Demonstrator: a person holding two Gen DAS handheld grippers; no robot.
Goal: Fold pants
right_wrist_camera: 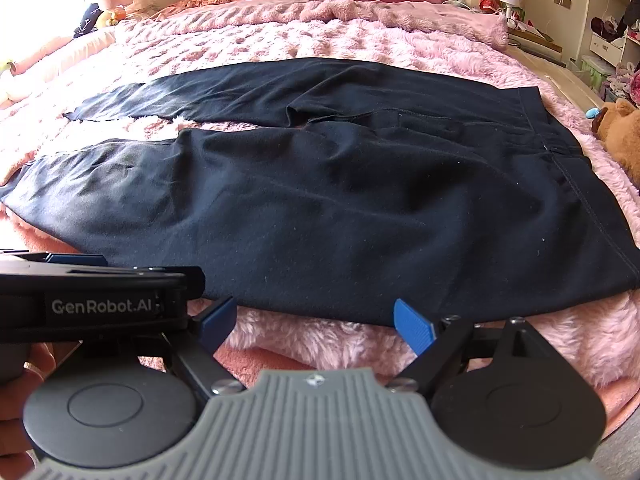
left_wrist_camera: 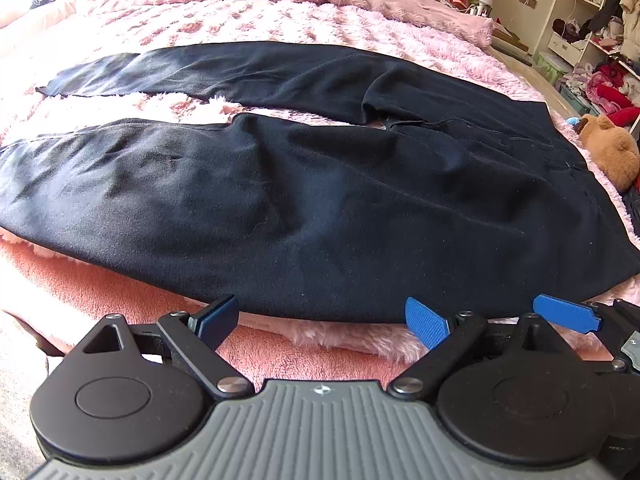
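A pair of black, soft-knit pants [left_wrist_camera: 320, 200] was spread flat on a fluffy pink plush bedspread [left_wrist_camera: 240, 20], its two legs stretched toward the left and parted by a narrow strip of pink pile, its stitched waistband [right_wrist_camera: 568, 168] lying to the right. The left hand-held gripper [left_wrist_camera: 322, 322], black with blue-padded fingers, was held just short of the near edge of the pants, tilted downward; its jaws were spread wide and nothing was caught between them. The right hand-held gripper [right_wrist_camera: 314, 322] was held alongside, likewise spread wide and empty, over the pink pile just before the same near hem. In the right wrist view, the left gripper's black body was seen at the left edge, and part of a hand [right_wrist_camera: 36, 360] beneath it. A brown plush bear [left_wrist_camera: 612, 152] was seen on the bedspread beyond the waistband, just beside it.
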